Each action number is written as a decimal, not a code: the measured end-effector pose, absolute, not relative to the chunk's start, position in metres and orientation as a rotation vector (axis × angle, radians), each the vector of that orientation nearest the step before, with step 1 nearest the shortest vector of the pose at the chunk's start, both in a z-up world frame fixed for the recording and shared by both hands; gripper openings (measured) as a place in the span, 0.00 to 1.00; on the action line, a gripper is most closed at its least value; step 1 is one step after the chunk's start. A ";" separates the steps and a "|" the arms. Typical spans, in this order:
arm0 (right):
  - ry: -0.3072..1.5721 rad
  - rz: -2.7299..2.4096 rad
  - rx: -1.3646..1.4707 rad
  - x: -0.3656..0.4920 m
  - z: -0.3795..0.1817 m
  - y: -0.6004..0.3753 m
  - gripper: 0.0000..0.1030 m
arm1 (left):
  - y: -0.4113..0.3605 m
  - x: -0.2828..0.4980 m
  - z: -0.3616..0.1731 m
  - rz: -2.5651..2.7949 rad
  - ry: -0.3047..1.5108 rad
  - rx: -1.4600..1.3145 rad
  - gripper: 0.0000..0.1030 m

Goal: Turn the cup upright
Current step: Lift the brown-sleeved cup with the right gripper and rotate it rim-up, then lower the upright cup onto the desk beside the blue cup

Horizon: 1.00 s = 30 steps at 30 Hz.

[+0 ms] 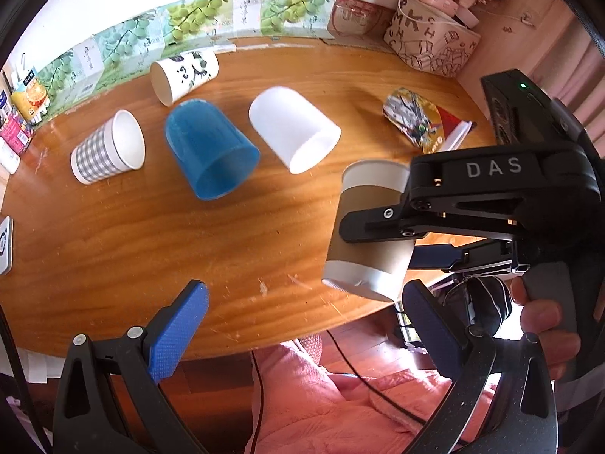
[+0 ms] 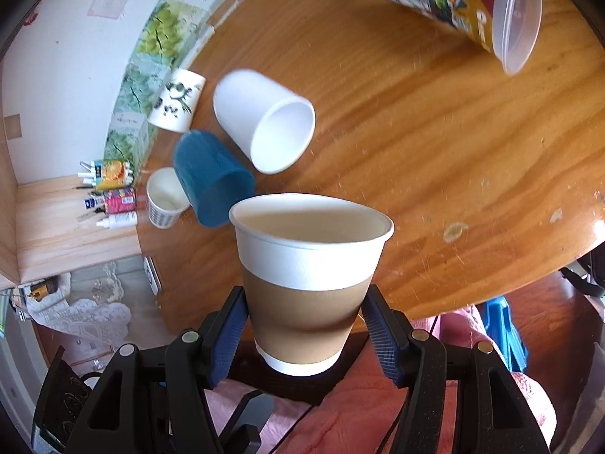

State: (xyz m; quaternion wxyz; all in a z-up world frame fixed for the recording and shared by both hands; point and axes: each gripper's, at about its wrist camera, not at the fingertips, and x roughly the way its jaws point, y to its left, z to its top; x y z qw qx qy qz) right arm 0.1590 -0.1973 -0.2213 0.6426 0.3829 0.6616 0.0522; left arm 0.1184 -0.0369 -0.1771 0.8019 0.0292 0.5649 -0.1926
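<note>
My right gripper [image 2: 304, 335] is shut on a paper cup with a brown sleeve [image 2: 306, 276]. Its blue pads press both sides of the sleeve. In the left wrist view the same cup [image 1: 368, 227] hangs in the right gripper [image 1: 372, 223] above the table's near edge, tilted, its white rim toward the lower left. My left gripper [image 1: 302, 335] is open and empty, low over the table's front edge, left of the held cup.
On the round wooden table [image 1: 151, 234] lie a blue cup [image 1: 210, 149], a white cup [image 1: 293, 128], a checked cup [image 1: 107, 147], a panda cup [image 1: 183, 75] and a printed cup with a clear lid [image 1: 423, 121]. A basket [image 1: 431, 41] stands at the back right.
</note>
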 end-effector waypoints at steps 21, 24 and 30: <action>1.569 0.156 0.859 0.163 -0.243 -0.196 0.69 | -0.048 0.124 -0.204 -0.400 1.271 0.093 0.99; 1.550 0.158 0.863 0.163 -0.241 -0.198 0.71 | -0.051 0.127 -0.205 -0.405 1.275 0.111 0.99; 1.520 0.153 0.913 0.158 -0.242 -0.209 0.71 | -0.056 0.139 -0.209 -0.393 1.291 0.121 0.99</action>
